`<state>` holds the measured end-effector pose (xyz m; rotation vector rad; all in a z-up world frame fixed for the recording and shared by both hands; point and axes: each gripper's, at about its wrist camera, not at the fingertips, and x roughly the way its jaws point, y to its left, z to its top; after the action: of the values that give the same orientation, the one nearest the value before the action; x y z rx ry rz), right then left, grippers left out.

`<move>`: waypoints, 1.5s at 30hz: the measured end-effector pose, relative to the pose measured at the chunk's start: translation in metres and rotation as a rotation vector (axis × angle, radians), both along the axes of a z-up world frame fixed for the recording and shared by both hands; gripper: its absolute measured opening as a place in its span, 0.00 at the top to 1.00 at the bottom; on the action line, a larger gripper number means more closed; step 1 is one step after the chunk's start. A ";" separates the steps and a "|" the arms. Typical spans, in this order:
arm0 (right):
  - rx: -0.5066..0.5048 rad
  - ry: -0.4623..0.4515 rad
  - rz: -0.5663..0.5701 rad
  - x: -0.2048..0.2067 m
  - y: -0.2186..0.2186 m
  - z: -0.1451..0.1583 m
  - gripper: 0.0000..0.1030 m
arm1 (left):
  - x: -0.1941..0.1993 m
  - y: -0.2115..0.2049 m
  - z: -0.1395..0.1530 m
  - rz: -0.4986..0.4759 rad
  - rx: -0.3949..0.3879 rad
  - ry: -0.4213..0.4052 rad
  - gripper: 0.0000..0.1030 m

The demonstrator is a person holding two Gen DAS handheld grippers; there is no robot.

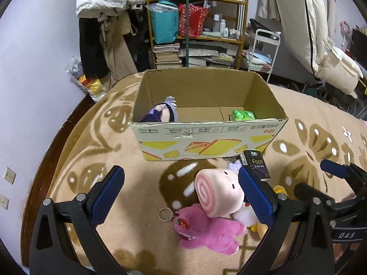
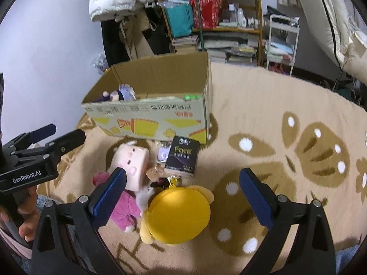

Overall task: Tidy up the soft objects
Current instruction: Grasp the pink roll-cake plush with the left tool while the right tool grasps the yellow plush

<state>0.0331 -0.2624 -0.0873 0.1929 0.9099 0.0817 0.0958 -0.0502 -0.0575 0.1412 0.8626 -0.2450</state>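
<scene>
Surface: patterned blanket (image 2: 263, 105), toys heaped before box (image 1: 206, 137).
Box: doll (image 1: 162, 112) and green pack (image 1: 243, 115) inside.
Left gripper (image 1: 181, 192): wide open, empty, above roll plush (image 1: 218, 192).
Right gripper (image 2: 183, 197): wide open, empty, over yellow plush (image 2: 181, 215), likely next.

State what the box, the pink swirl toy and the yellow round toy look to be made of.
Box: corrugated cardboard, matte; fluted cut edges, printed side.
Pink swirl toy: smooth short plush, probably stuffed.
Yellow round toy: smooth fabric, likely plush; fuzzier edges.
</scene>
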 end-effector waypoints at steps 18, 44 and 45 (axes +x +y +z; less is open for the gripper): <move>0.044 0.244 0.036 0.025 0.001 -0.052 0.00 | 0.024 -0.043 -0.061 -0.064 0.034 0.175 0.04; 0.165 0.372 0.060 0.038 0.002 -0.081 0.21 | 0.032 -0.056 -0.099 -0.088 -0.008 0.321 0.45; 0.158 0.368 0.061 0.037 0.003 -0.080 0.21 | 0.030 -0.055 -0.098 -0.087 -0.006 0.315 0.47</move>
<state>0.0704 -0.2593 -0.1669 0.3343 1.2771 0.1790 0.1260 -0.1054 -0.1559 0.1371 1.1704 -0.3574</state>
